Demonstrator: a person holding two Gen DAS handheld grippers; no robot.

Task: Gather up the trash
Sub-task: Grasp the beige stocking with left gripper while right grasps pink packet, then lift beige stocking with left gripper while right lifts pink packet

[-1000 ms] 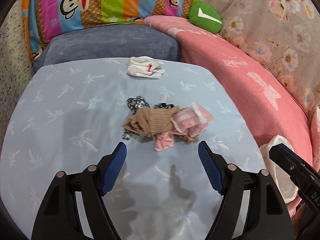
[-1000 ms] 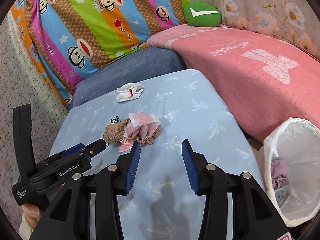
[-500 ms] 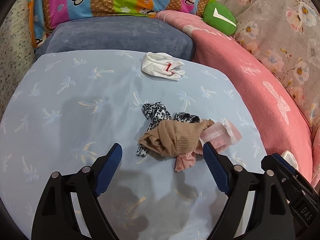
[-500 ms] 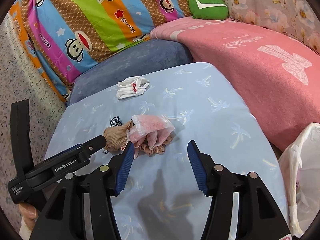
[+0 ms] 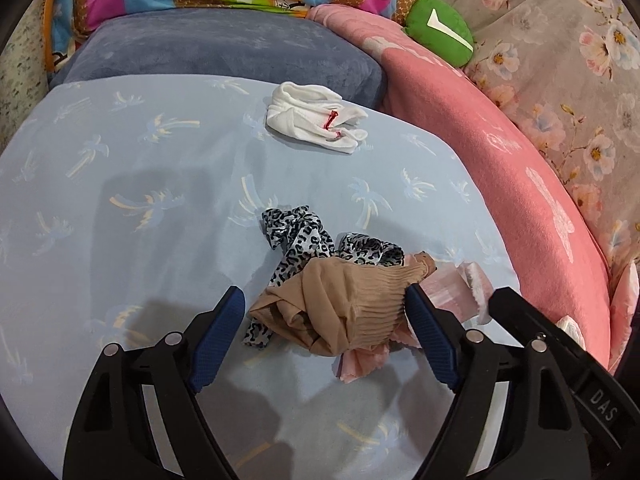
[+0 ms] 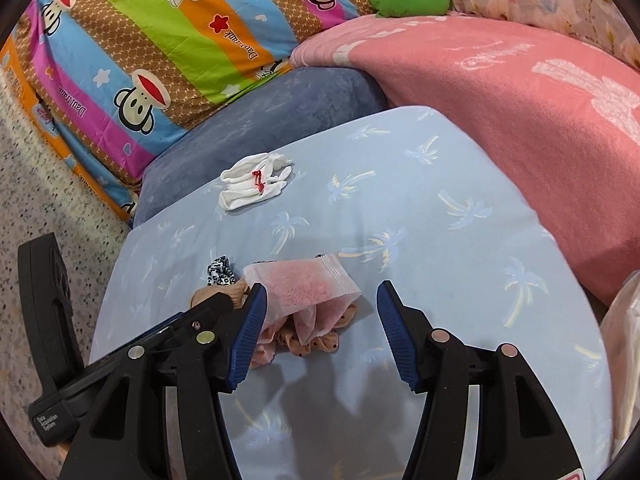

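So I'm only just getting started here, lowering my left gripper (image 5: pixel 322 330), jaws closing but not pinching yet, around the tan-and-pink pile (image 5: pixel 344 308) near me, my right gripper (image 6: pixel 320 334) hanging apart over it, white socks (image 5: pixel 316 118) waiting farther back.

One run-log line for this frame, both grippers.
left gripper: closing, tan stocking between jaws | right gripper: open over pink sachet | white socks: untouched
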